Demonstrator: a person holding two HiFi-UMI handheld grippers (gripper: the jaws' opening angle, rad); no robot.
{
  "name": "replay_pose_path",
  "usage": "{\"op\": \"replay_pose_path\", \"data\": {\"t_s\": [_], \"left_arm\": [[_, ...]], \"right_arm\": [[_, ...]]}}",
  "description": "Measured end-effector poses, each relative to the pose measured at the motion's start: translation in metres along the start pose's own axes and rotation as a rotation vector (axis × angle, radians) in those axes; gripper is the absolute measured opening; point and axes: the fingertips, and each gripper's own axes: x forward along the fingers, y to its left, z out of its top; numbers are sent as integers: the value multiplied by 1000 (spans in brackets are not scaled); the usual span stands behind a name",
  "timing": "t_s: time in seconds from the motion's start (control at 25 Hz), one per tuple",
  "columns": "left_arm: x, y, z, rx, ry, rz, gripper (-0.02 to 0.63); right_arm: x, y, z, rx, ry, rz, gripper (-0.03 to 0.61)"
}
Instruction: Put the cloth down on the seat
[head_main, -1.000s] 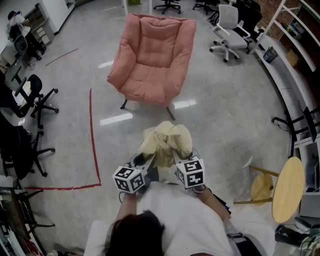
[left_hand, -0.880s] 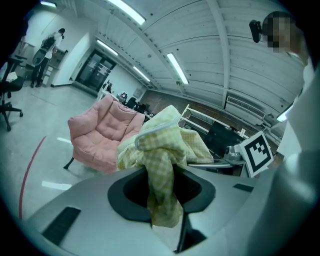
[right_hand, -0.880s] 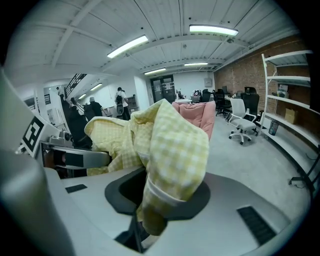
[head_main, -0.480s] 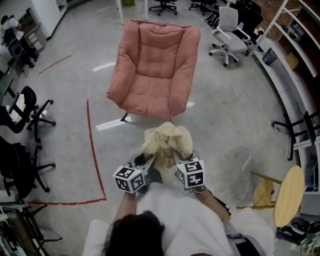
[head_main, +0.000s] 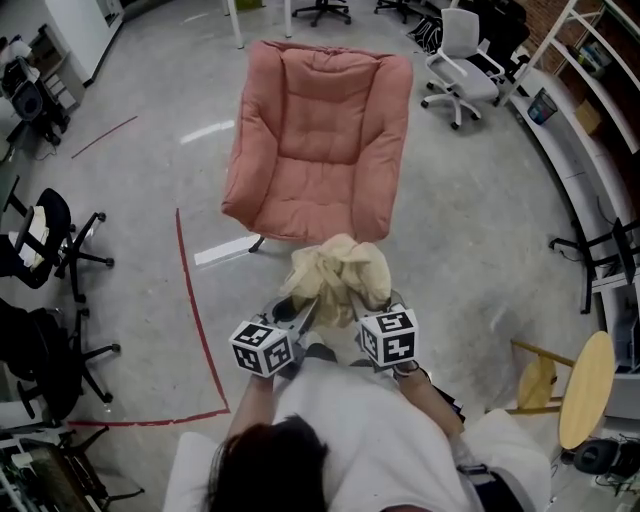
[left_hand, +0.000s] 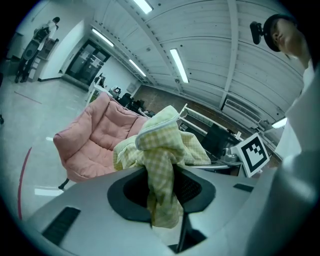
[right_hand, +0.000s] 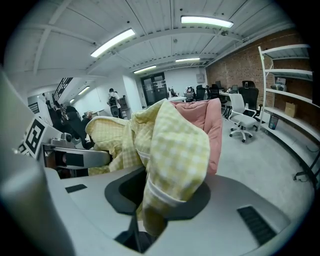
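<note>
A pale yellow checked cloth (head_main: 338, 272) hangs bunched between both grippers, just in front of the pink padded armchair (head_main: 320, 130). My left gripper (head_main: 300, 312) is shut on one part of the cloth (left_hand: 161, 165), which spills up out of its jaws. The right gripper (head_main: 360, 305) is shut on another fold of the cloth (right_hand: 172, 155). In the left gripper view the armchair (left_hand: 95, 140) stands behind the cloth; in the right gripper view only the armchair's arm (right_hand: 212, 130) shows past it. The chair's seat (head_main: 305, 185) is bare.
A red tape line (head_main: 195, 320) runs along the floor to the left. Black office chairs (head_main: 45, 235) stand at the left, white and dark ones (head_main: 465, 60) at the back right. A round wooden stool (head_main: 585, 390) and shelving (head_main: 600, 110) are at the right.
The armchair has come nearer in the head view as the person walked toward it. Both grippers still hold the cloth in the same way.
</note>
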Motion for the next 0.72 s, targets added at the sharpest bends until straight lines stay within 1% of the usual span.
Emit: {"op": "replay_pose_path", "data": {"t_s": [0.4, 0.6, 0.72], "left_arm": [[17, 20, 20, 14, 17, -23, 120], [25, 33, 29, 20, 17, -12, 120], [37, 44, 38, 22, 13, -1, 120]], "right_arm": [[23, -7, 17, 9, 5, -31, 112], [38, -12, 23, 54, 5, -3, 112], [51, -20, 31, 55, 1, 11, 112]]}}
